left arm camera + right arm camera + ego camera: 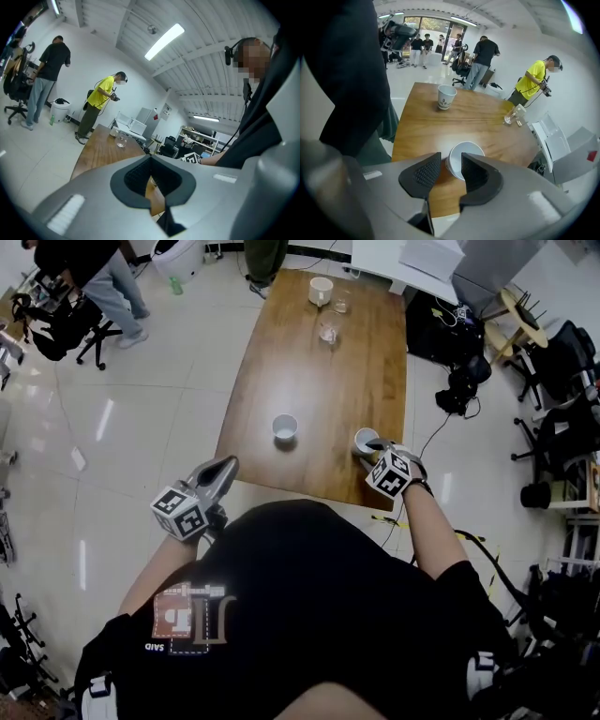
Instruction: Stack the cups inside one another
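Two white cups stand on the wooden table (314, 381). One cup (284, 427) (446, 96) stands alone, left of the middle. The other cup (364, 439) (467, 151) sits near the front right edge. My right gripper (373, 448) (450, 160) points steeply down at it and is open. In the right gripper view the cup's near wall lies between the jaws, one pad over the cup's mouth and one outside, and neither presses on it. My left gripper (229, 466) (151, 158) hangs off the table's front left corner, shut and empty.
A white mug (321, 291) and two clear glasses (328, 332) (340, 306) stand at the table's far end. People stand on the floor beyond the table. Office chairs, bags and cables (459, 390) crowd the floor to the right.
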Demonstrator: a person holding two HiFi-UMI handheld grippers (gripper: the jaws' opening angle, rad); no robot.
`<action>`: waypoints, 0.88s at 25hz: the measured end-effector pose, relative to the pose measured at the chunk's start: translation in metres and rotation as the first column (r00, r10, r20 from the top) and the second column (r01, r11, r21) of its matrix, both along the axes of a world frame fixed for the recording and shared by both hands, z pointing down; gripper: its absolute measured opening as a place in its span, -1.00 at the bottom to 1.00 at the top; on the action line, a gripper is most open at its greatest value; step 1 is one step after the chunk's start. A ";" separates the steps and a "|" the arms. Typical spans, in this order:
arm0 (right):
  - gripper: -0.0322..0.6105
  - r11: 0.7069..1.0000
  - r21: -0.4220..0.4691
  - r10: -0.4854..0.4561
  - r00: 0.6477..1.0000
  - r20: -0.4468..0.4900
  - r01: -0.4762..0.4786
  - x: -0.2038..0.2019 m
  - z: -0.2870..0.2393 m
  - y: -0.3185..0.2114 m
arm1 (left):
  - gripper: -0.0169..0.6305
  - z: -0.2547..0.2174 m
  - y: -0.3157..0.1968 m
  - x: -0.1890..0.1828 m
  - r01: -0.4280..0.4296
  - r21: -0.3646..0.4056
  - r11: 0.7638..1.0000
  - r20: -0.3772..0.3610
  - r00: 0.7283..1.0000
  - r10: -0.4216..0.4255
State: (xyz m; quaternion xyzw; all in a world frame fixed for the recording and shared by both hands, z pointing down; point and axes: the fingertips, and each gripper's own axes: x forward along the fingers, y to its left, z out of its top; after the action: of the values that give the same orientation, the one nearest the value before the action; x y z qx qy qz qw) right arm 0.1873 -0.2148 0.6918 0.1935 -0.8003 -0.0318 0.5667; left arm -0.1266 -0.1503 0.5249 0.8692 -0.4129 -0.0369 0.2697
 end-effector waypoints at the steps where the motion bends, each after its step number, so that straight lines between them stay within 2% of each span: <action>1: -0.44 1.000 -0.006 -0.002 1.000 -0.015 0.002 0.001 0.005 -0.001 | -0.94 0.002 0.003 -0.006 0.013 -0.006 1.000 0.002 1.000 -0.013; 8: -0.56 0.998 -0.023 -0.058 0.993 -0.104 0.056 -0.001 0.028 -0.002 | -0.94 0.010 0.015 -0.031 0.070 -0.032 0.997 0.001 0.998 -0.070; 11: -0.76 0.998 -0.024 -0.064 0.990 -0.125 0.061 0.000 0.031 -0.004 | -0.94 0.011 0.017 -0.035 0.074 -0.033 0.997 -0.002 0.997 -0.074; 16: -0.79 0.999 -0.031 -0.043 0.997 -0.060 0.041 -0.009 0.008 -0.009 | -0.94 0.012 0.017 -0.038 0.080 -0.032 0.996 -0.012 0.997 -0.081; 22: -0.80 0.996 0.036 -0.082 0.996 0.024 0.081 -0.050 -0.066 -0.033 | -0.94 0.012 0.013 -0.040 0.080 -0.020 0.997 -0.034 0.996 -0.081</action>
State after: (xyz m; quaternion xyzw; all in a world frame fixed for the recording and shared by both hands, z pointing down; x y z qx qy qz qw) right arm 0.1374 -0.2474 0.6259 0.1709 -0.8141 -0.0663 0.5511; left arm -0.1663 -0.1370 0.5374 0.8486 -0.4430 -0.0591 0.2832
